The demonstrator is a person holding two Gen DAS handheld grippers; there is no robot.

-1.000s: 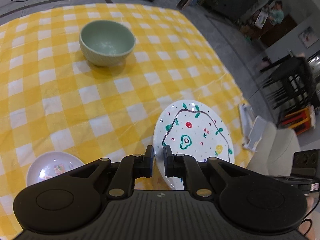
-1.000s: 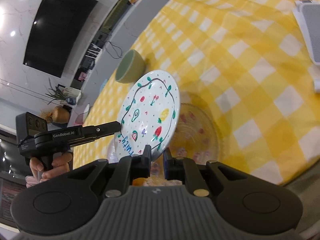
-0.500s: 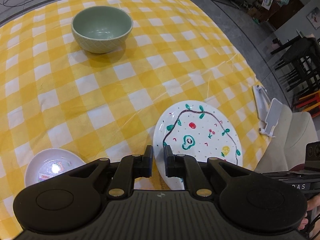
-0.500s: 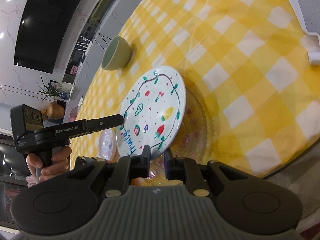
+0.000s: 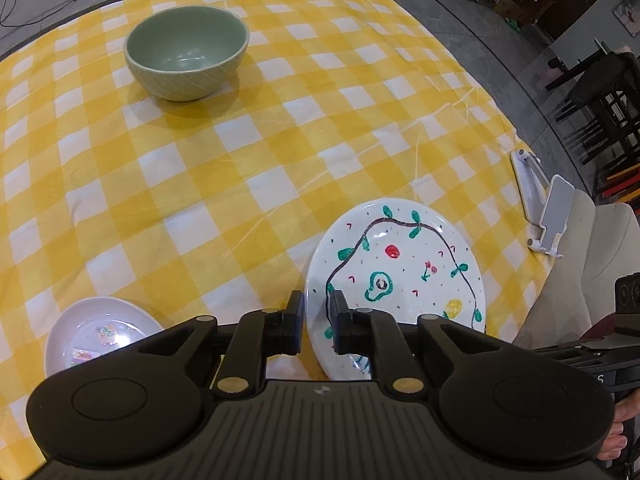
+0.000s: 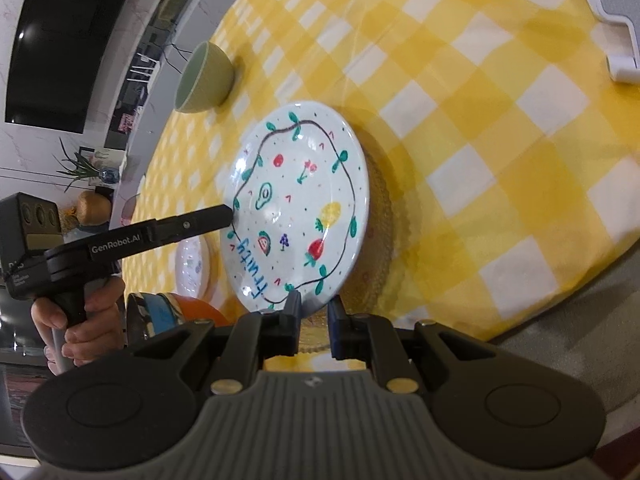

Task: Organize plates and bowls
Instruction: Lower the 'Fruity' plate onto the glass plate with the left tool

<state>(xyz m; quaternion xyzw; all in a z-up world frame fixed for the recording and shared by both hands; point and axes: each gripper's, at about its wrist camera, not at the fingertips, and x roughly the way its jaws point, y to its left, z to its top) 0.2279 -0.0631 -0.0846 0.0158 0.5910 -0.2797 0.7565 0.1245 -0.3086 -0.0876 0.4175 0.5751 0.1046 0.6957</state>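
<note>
A white plate painted with fruits and a vine (image 5: 400, 276) (image 6: 300, 208) is held tilted just above a clear glass plate (image 6: 380, 248) on the yellow checked tablecloth. My left gripper (image 5: 316, 320) is shut on the painted plate's near-left rim. My right gripper (image 6: 314, 314) is shut on its rim at the near edge. A green bowl (image 5: 186, 50) (image 6: 206, 78) stands at the far side. A small white plate (image 5: 96, 330) (image 6: 192, 264) lies near the left gripper.
A white phone stand (image 5: 540, 208) (image 6: 616, 32) sits at the table's right edge. A beige chair (image 5: 580, 280) stands beside that edge. An orange object and a dark container (image 6: 172, 312) are below the table edge in the right wrist view.
Both grippers have lowered the painted plate toward the glass plate and flattened its tilt. The grips have not changed.
</note>
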